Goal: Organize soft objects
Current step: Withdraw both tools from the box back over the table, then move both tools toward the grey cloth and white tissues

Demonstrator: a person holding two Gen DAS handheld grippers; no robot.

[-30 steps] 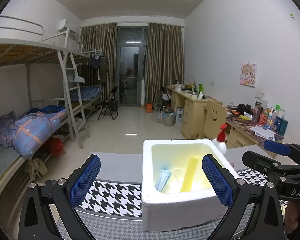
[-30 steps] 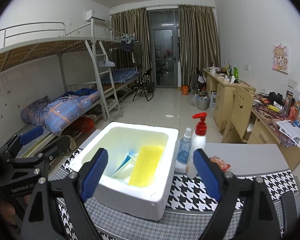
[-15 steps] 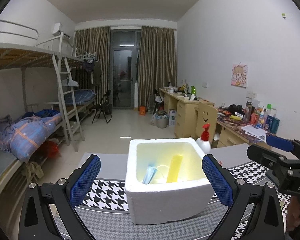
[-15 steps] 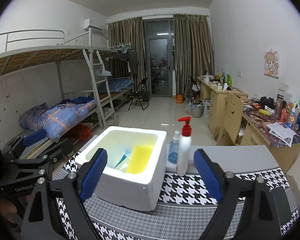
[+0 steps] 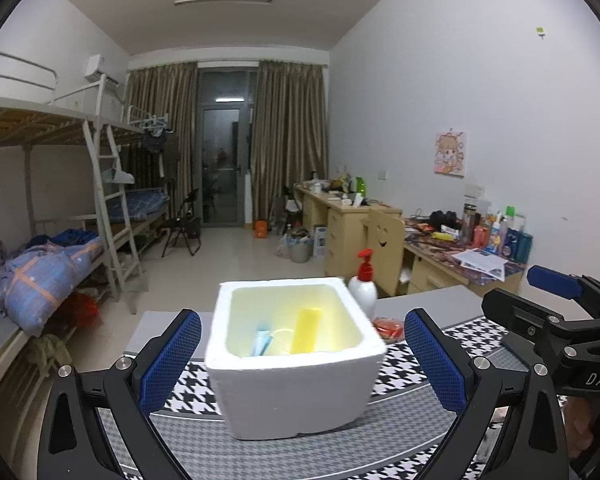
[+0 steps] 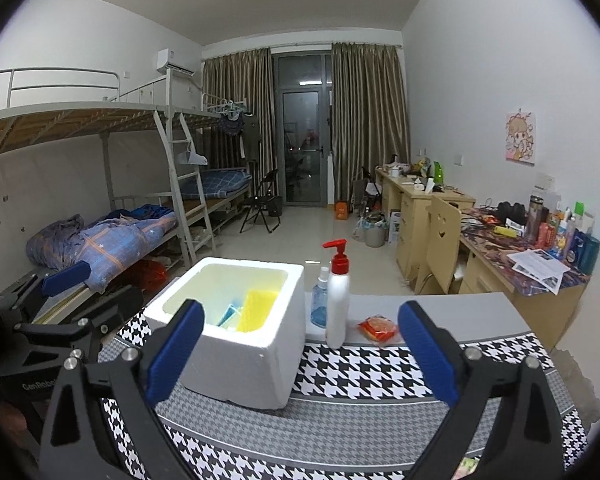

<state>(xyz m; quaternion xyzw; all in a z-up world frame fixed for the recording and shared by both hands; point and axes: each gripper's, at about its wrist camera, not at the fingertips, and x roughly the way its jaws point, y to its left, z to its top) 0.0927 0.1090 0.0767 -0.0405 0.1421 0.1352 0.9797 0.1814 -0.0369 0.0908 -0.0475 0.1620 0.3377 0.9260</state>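
Holding both grippers wide apart and empty, you have the left gripper [image 5: 302,354] squarely facing the foam box [image 5: 296,364], which sits on the houndstooth cloth [image 6: 380,364] between its fingers and just ahead. Inside lie a yellow sponge [image 5: 306,330] and a blue mask [image 5: 262,342]. Ahead of your right gripper [image 6: 300,354], the box is left of centre, with the pump bottle [image 6: 337,300], spray bottle [image 6: 320,304] and red packet [image 6: 378,328] beyond.

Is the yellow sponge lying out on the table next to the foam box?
No, the yellow sponge sits inside the white foam box, leaning beside a blue item.
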